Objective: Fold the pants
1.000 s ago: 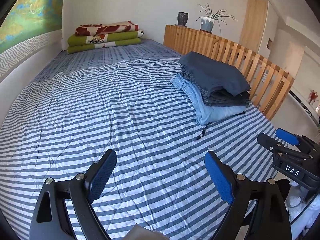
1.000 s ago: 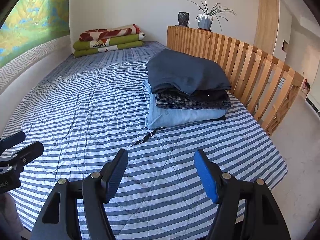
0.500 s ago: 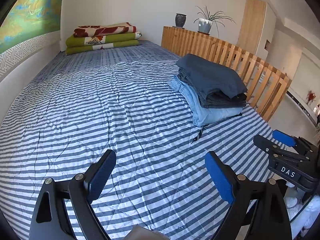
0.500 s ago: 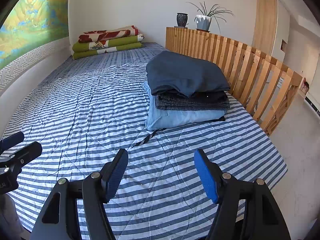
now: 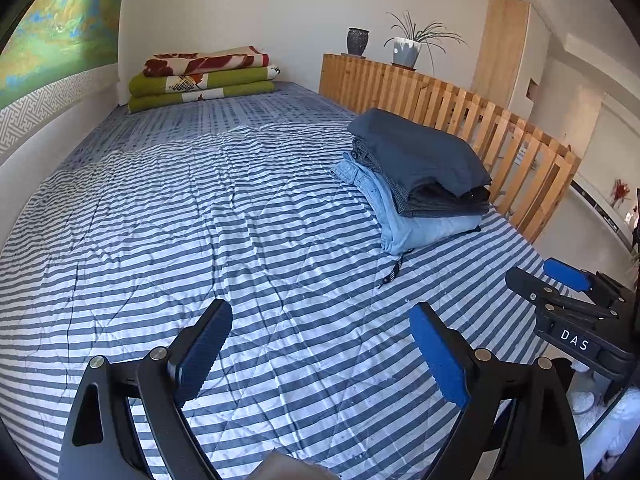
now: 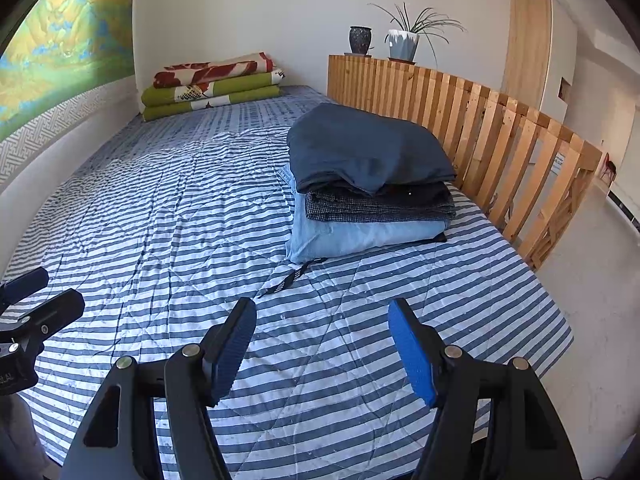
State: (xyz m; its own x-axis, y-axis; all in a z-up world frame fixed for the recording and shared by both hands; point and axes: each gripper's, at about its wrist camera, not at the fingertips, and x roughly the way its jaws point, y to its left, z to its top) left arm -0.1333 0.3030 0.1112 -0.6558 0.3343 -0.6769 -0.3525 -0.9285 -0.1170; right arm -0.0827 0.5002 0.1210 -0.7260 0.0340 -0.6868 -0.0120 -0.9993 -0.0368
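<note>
A stack of folded pants [image 5: 416, 180] [image 6: 368, 184] lies on the striped bed [image 5: 200, 220] [image 6: 160, 220] beside the wooden rail: dark navy on top, checked grey beneath, light blue denim at the bottom. A black drawstring [image 6: 288, 278] trails out from under the stack. My left gripper [image 5: 320, 348] hovers open over the near edge of the bed, empty. My right gripper [image 6: 320, 348] is open too, holding nothing, a short way in front of the stack. Each gripper shows at the edge of the other's view: the right gripper [image 5: 568, 292], the left gripper [image 6: 36, 300].
A slatted wooden rail [image 6: 500, 136] runs along the bed's right side, with a dark vase [image 6: 360, 40] and a potted plant [image 6: 404, 40] on its far end. Folded green and red blankets [image 5: 204, 78] lie at the head. A wall borders the left.
Both grippers have drawn back slightly from the stack and stay open. The pants have not moved.
</note>
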